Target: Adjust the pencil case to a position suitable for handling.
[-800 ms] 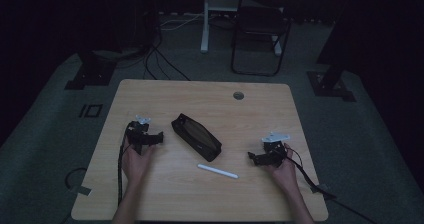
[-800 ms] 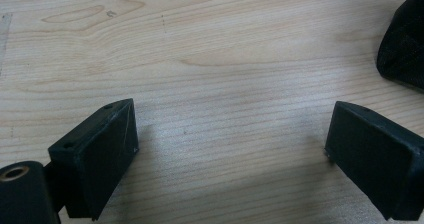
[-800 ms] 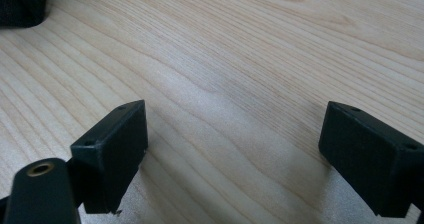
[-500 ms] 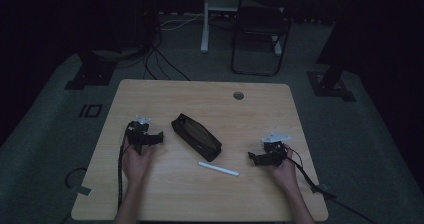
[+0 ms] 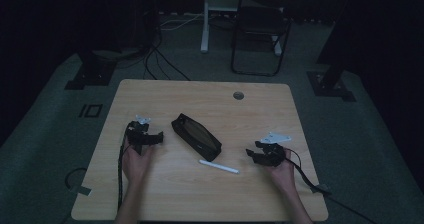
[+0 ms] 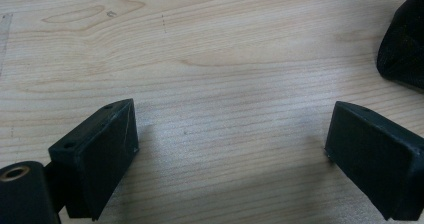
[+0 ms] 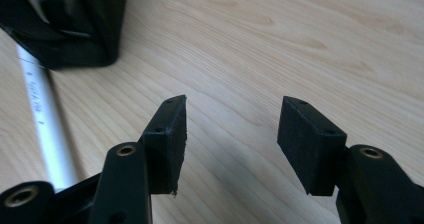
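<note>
A black zip pouch [image 5: 196, 136] lies slantwise in the middle of the wooden table [image 5: 210, 96]. Just below its near end lies a white pen [image 5: 218, 166]. My left gripper [image 5: 156, 137] rests on the table to the pouch's left, its jaws wide open and empty. In the left gripper view [image 6: 230, 129] there is bare wood between the jaws, and a corner of the pouch [image 6: 405, 49] sits at the upper right. My right gripper [image 5: 251, 154] rests right of the pen, open with nothing between the pads [image 7: 232, 119]. Beyond its left jaw are the pen [image 7: 42, 114] and the pouch [image 7: 70, 24].
A round cable hole [image 5: 238, 95] sits near the table's far edge. Behind the table stand a black chair [image 5: 260, 29] and a white stand leg [image 5: 205, 19], with cables on the floor. A cable trails from each gripper toward the near edge.
</note>
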Tool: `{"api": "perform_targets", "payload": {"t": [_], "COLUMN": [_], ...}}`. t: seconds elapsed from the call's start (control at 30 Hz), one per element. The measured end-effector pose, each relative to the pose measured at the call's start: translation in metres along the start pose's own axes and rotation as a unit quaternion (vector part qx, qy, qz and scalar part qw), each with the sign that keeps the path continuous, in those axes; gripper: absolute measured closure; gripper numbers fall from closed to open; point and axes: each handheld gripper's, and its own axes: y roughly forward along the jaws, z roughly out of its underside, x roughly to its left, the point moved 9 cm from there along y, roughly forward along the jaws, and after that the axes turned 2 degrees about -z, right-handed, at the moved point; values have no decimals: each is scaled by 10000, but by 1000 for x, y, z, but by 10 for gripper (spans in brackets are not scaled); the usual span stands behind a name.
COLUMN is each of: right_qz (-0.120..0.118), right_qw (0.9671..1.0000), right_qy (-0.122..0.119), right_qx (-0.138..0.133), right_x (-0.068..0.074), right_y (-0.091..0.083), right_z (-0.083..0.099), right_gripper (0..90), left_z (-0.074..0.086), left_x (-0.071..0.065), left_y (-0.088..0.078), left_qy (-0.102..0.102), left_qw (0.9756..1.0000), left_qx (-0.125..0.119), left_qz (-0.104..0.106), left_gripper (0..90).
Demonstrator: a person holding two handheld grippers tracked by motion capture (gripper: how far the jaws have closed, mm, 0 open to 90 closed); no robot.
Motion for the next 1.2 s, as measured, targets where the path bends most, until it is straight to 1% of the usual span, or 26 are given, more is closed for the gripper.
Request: {"api": "perform_targets", "payload": {"t": [0.13, 0.2, 0.27, 0.4, 0.43, 0.47, 0.57, 0.67, 0.8, 0.87, 0.9, 0.93, 1.0, 1.03, 1.1, 1.13, 1.2], "right_qz": [-74, -86, -128, -241, -241, -282, -359, -469, -532, -552, -552, -593, -616, -695, -699, -699, -771], "right_qw": [9999, 9999, 9996, 9992, 9992, 9988, 9983, 9976, 9965, 9962, 9962, 9960, 9960, 9957, 9957, 9957, 9953], "right_qy": [-108, -129, -224, -281, -281, -340, -353, -388, -511, -538, -538, -535, -529, -513, -543, -543, -548], "right_qx": [-60, -61, -72, -171, -171, -208, -287, -339, -400, -402, -402, -389, -366, -342, -279, -279, -223], "right_x": [10, 12, 20, 33, 33, 40, 48, 56, 67, 71, 71, 74, 75, 79, 82, 82, 85], "right_y": [-1, -1, -2, -2, -2, -2, 1, 5, 14, 19, 19, 25, 28, 34, 41, 41, 48], "right_z": [-7, -8, -14, -26, -26, -33, -44, -56, -73, -81, -81, -87, -89, -91, -92, -92, -91], "right_gripper": [458, 462, 471, 472, 472, 466, 466, 466, 466, 466, 466, 466, 466, 465, 464, 464, 465], "left_z": [0, 0, 0, 0, 0, 0, 0, 0, 0, 0, 0, 0, 0, 0, 0, 0, 0], "left_x": [0, 0, 0, 0, 0, 0, 0, 0, 0, 0, 0, 0, 0, 0, 0, 0, 0], "left_y": [0, 0, 0, 0, 0, 0, 0, 0, 0, 0, 0, 0, 0, 0, 0, 0, 0], "left_qy": [-4, -4, -5, -7, -6, -5, -6, -6, -10, -12, -15, -17, -21, -23, -31, -31, -32], "left_qw": [10000, 10000, 10000, 10000, 10000, 10000, 10000, 10000, 10000, 10000, 10000, 10000, 10000, 10000, 10000, 10000, 10000], "left_qx": [-1, -1, 0, 1, 1, 1, 1, 0, -1, -1, -2, -2, -2, -2, 0, 0, -1], "left_qz": [-2, -3, -3, -5, -5, -5, -5, -5, -8, -11, -12, -14, -18, -20, -29, -29, -32], "left_gripper": [70, 71, 70, 71, 71, 71, 71, 71, 71, 71, 71, 71, 71, 71, 71, 71, 71]}}
